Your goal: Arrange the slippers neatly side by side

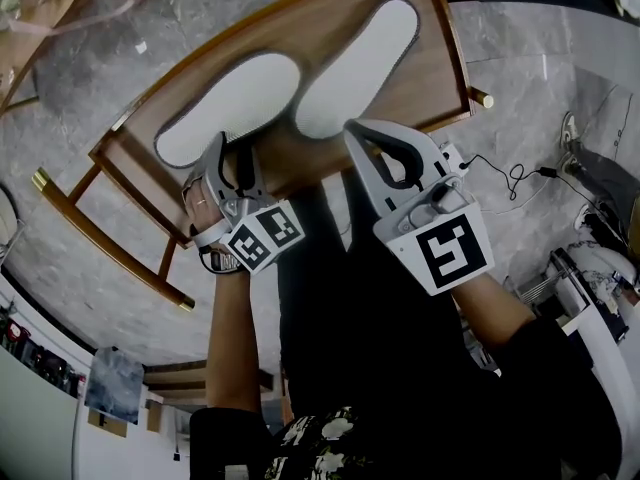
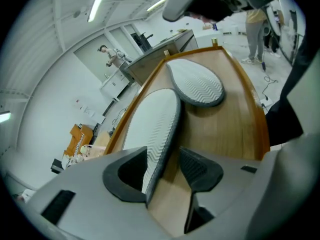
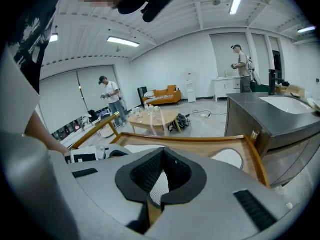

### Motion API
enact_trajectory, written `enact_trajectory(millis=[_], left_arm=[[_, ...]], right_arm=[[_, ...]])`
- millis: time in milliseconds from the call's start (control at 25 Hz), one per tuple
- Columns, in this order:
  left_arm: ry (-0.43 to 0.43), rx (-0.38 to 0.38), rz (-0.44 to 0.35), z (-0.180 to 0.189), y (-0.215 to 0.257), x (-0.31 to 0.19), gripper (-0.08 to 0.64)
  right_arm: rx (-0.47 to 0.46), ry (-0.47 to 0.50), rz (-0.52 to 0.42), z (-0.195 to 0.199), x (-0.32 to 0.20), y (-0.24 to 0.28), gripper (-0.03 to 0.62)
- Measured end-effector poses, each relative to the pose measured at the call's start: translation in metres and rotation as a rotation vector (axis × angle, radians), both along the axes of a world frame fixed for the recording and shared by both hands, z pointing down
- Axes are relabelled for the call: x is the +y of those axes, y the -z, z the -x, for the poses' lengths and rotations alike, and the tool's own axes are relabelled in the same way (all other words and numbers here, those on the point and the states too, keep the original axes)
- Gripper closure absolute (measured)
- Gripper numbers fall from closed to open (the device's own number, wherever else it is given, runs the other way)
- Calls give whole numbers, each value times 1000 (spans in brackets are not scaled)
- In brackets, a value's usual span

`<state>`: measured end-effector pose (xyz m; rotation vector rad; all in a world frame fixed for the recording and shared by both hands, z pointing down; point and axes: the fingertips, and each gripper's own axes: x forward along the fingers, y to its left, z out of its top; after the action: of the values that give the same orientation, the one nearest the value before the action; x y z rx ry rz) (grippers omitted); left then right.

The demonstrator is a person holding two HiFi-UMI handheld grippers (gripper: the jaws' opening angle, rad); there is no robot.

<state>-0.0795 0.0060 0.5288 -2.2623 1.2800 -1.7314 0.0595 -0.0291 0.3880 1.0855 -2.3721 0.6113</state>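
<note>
Now both slippers lie sole-up on the rimmed wooden tabletop point(image 1: 442, 76), near ends almost meeting, far ends spread apart. Your left gripper point(image 1: 230, 148) stands wide open astride the left slipper point(image 1: 228, 106)'s near edge, pads not pressing. Your right gripper point(image 1: 357, 136) hangs just beside the right slipper point(image 1: 358, 68), jaws drawn together on nothing. Around you: grey marbled floor point(image 1: 90, 98), an orange sofa point(image 3: 165, 94), a grey counter point(image 3: 260, 115) and strip lights overhead.
</note>
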Motion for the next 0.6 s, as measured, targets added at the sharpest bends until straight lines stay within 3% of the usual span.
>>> enact_trajectory(millis=[200,600], left_arm=[[41,-37,-50,6,6,-7,453],[165,84,-86,-6,44,-11,509]], right_arm=[[-1,11,-1,-3,-1,1,597],[-4,47,-17,-4,-9,12,597]])
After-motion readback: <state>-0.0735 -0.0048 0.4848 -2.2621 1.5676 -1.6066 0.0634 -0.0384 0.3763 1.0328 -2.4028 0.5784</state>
